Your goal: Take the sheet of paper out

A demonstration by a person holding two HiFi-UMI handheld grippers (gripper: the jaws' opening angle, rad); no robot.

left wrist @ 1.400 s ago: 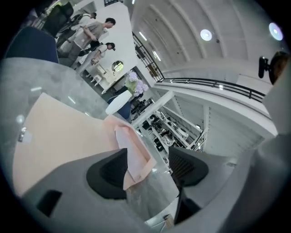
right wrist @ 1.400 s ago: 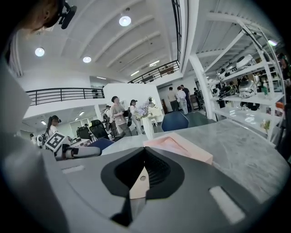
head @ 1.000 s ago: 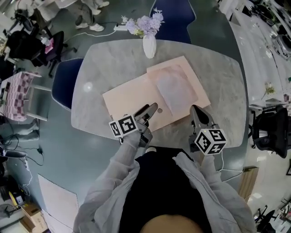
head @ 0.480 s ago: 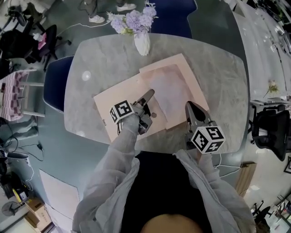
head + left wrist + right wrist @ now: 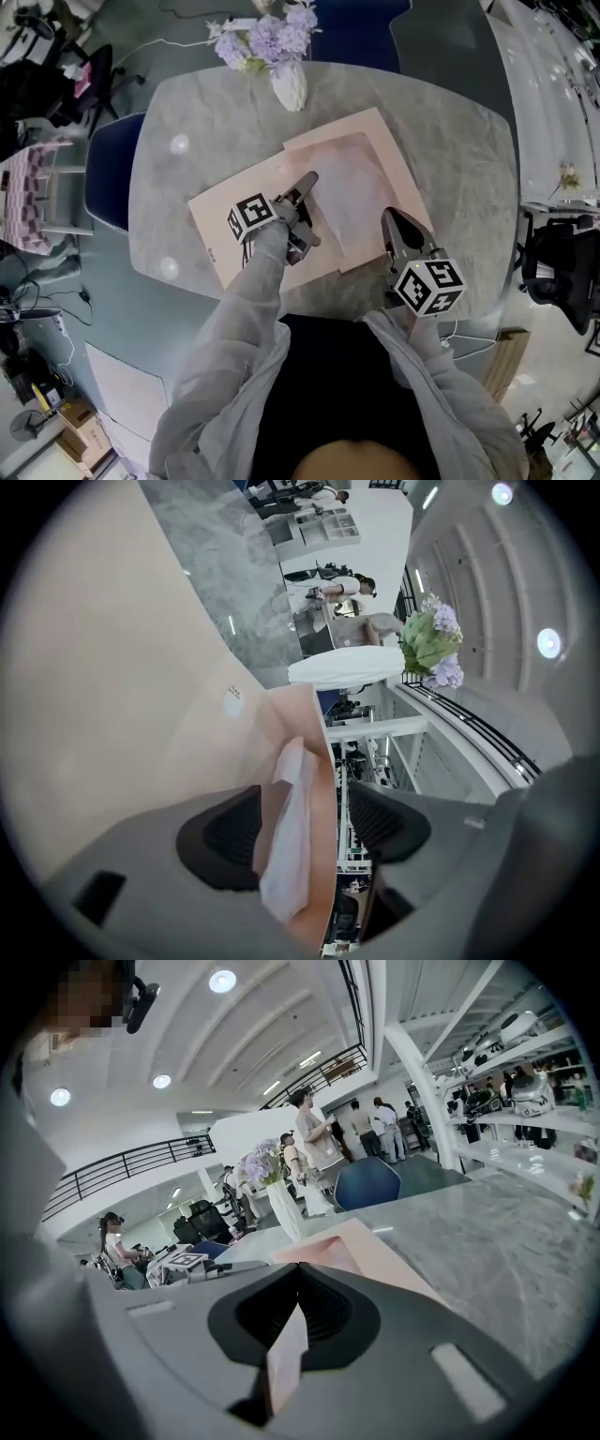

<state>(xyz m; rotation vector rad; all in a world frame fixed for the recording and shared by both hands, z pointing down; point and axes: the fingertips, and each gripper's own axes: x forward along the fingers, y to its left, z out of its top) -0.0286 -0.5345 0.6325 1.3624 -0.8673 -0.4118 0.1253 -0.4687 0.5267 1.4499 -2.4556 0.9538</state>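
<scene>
Blue chair: a blue chair (image 5: 111,178) stands off to the left of the left claw, tucked against the table's edge.
Left claw: the left claw (image 5: 305,185) hovers low over the middle of the open folder, its jaws spread. The left gripper view (image 5: 298,822) shows a raised leaf of the folder and the white sheet standing edge-on between the two pads, with a clear gap on the right-hand side.
Folder: a pale pink folder (image 5: 239,211) lies open on the table, one leaf spreading out to the left of the left claw and the other lying between the two claws.
Sheet of paper: the sheet of paper (image 5: 361,202) rests inside the folder's right leaf, between the two claws; its near edge (image 5: 289,855) reaches up between the left claw's jaws.
Vase of flowers: a white vase of flowers (image 5: 289,84) stands beyond the left claw, at the far side of the table.
Right claw: the right claw (image 5: 392,223) is pressed together on the folder's near right edge; the right gripper view (image 5: 298,1321) shows a thin pink edge pinched between its pads.
Table: the grey marbled table (image 5: 450,150) stretches bare to the right of the right claw.
</scene>
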